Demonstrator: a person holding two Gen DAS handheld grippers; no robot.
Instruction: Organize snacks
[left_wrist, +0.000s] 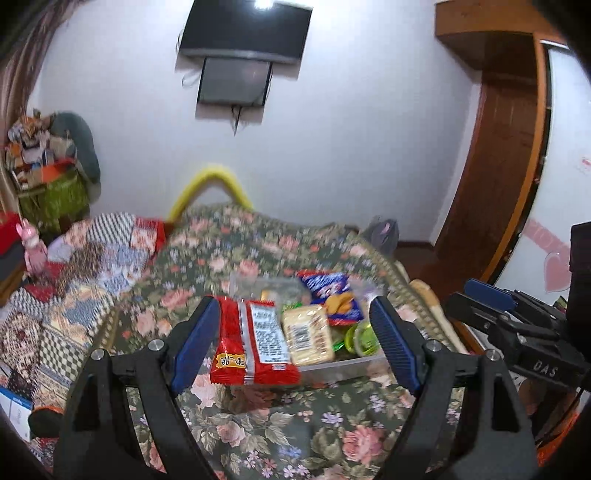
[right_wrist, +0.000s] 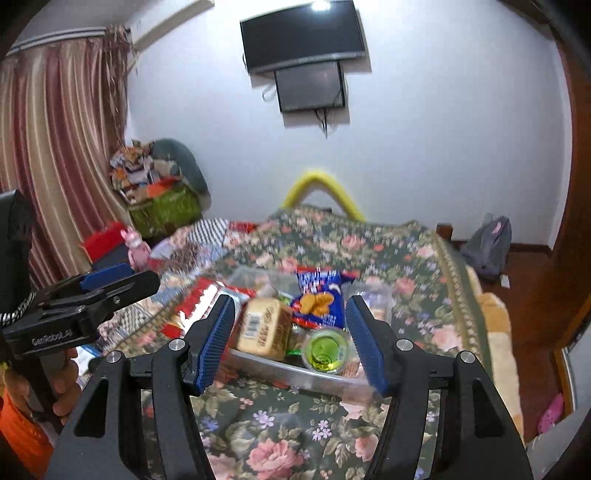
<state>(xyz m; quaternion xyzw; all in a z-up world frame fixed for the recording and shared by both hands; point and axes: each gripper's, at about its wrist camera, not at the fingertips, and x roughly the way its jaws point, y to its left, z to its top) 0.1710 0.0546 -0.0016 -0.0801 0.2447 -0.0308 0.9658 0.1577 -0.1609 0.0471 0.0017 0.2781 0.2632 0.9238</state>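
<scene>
A clear tray (left_wrist: 332, 367) of snacks lies on the floral bedspread (left_wrist: 258, 424). It holds a red packet (left_wrist: 251, 343) that overhangs its left end, a beige biscuit pack (left_wrist: 308, 334), a blue chip bag (left_wrist: 332, 295) and a green jelly cup (left_wrist: 364, 338). My left gripper (left_wrist: 293, 306) hovers above and short of the tray, open wide, with nothing in it. The right gripper (left_wrist: 480, 295) shows beside it. In the right wrist view my right gripper (right_wrist: 290, 299) is open and empty over the tray (right_wrist: 295, 373), framing the biscuit pack (right_wrist: 264, 328), blue bag (right_wrist: 317, 299) and green cup (right_wrist: 327, 350).
A patchwork quilt (left_wrist: 92, 266) lies left of the tray, and a yellow padded rail (left_wrist: 214, 184) stands at the bed's far end. A grey backpack (right_wrist: 487, 247) sits on the wooden floor at the right. A hand (right_wrist: 62, 387) holds the left gripper (right_wrist: 110, 280).
</scene>
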